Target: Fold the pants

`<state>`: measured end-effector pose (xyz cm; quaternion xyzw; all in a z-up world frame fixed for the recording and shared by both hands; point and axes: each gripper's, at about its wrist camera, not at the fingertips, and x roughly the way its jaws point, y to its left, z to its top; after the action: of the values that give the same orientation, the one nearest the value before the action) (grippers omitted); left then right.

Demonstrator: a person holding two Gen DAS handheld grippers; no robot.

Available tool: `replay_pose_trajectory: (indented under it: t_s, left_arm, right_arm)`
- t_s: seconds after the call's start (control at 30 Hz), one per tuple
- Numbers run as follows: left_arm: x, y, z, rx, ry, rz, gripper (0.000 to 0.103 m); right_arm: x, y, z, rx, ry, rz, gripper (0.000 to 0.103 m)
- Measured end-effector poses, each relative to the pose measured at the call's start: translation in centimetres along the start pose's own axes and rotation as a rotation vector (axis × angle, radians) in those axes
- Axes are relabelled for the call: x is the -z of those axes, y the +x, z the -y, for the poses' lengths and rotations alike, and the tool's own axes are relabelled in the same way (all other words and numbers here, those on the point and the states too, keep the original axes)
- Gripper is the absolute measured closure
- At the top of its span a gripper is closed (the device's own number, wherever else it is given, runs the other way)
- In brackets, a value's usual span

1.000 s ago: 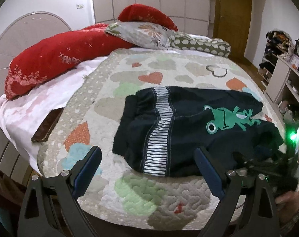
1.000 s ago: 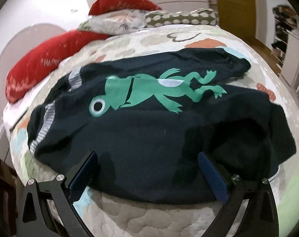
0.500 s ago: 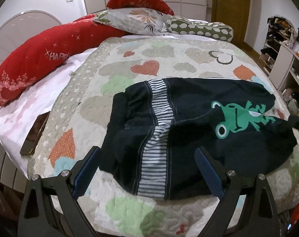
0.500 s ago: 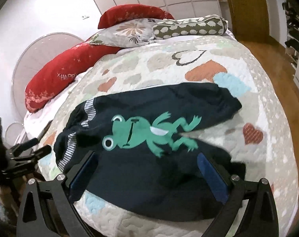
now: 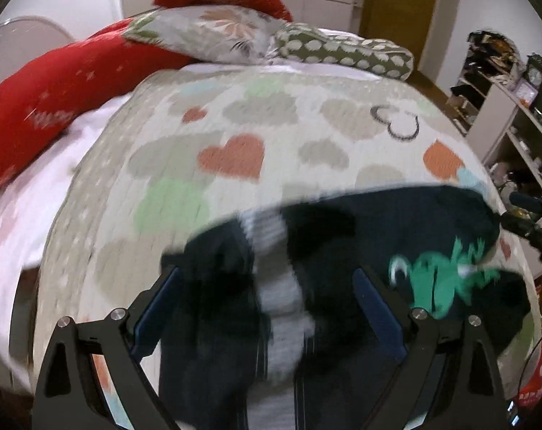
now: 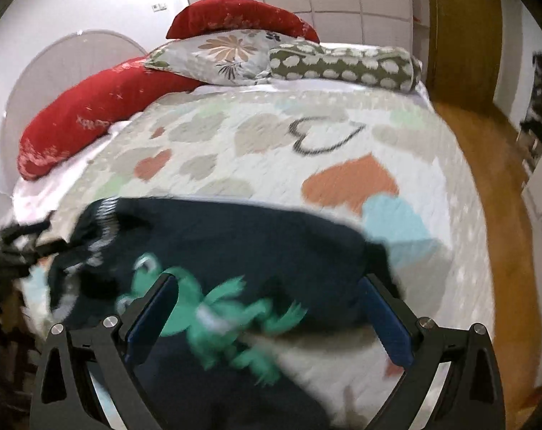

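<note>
Dark navy pants [image 5: 342, 251] with a striped waistband [image 5: 281, 286] and a green frog print [image 5: 435, 279] lie on the quilt, blurred by motion. My left gripper [image 5: 267, 308] is open, low over the waistband end. My right gripper [image 6: 271, 311] is open over the frog print [image 6: 228, 308] and the pants' legs [image 6: 271, 236]. Neither holds cloth. The right gripper's tips show at the right edge of the left wrist view [image 5: 528, 215].
The heart-patterned quilt [image 5: 253, 136] covers the bed. Red pillows [image 5: 56, 86], a floral pillow [image 6: 228, 53] and a dotted bolster [image 6: 342, 64] lie at the head. Shelves [image 5: 507, 107] stand at the right, wooden floor [image 6: 485, 179] beside the bed.
Both grippers have dropped down and forward toward the pants; the cloth fills more of the lower frames and the views are motion-blurred. Both stay open.
</note>
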<state>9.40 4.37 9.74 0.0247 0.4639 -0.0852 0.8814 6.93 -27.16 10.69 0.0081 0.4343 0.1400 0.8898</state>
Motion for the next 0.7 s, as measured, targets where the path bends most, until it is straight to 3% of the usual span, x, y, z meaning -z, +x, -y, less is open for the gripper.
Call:
replay_pose_trajectory:
  t_s: [0.17, 0.3, 0.43, 0.53, 0.6, 0.63, 0.67, 0.7]
  left_arm:
    - [-3.7, 4.9, 1.0, 0.089, 0.112, -0.057, 0.009]
    - [-5.1, 9.2, 2.0, 0.213, 0.192, -0.146, 0.009]
    - [-4.6, 13.4, 3.3, 0.203, 0.296, -0.227, 0.009]
    - [-4.4, 13.4, 3.8, 0.197, 0.324, -0.212, 0.012]
    - [-4.5, 12.7, 3.6, 0.217, 0.31, -0.202, 0.038]
    - [-4.5, 12.2, 3.4, 0.22, 0.307, -0.188, 0.066]
    - [-4.6, 11.9, 3.3, 0.215, 0.303, -0.185, 0.093]
    - [-4.7, 11.7, 3.1, 0.228, 0.294, -0.189, 0.097]
  right_arm:
    - [-3.1, 3.4, 1.0, -0.022, -0.078, -0.038, 0.001]
    - [-4.8, 6.9, 1.3, -0.021, -0.129, -0.064, 0.001]
    - [-5.8, 10.3, 1.4, -0.052, -0.16, -0.106, 0.001]
    - [-5.4, 12.9, 0.5, -0.081, -0.202, -0.18, 0.001]
    - [-4.6, 13.7, -0.8, -0.09, -0.262, -0.226, 0.02]
    - [-4.3, 13.5, -1.4, -0.089, -0.293, -0.217, 0.026]
    - [-4.2, 13.2, -1.8, -0.103, -0.303, -0.21, 0.051]
    - [-4.3, 12.9, -1.9, -0.13, -0.289, -0.216, 0.084]
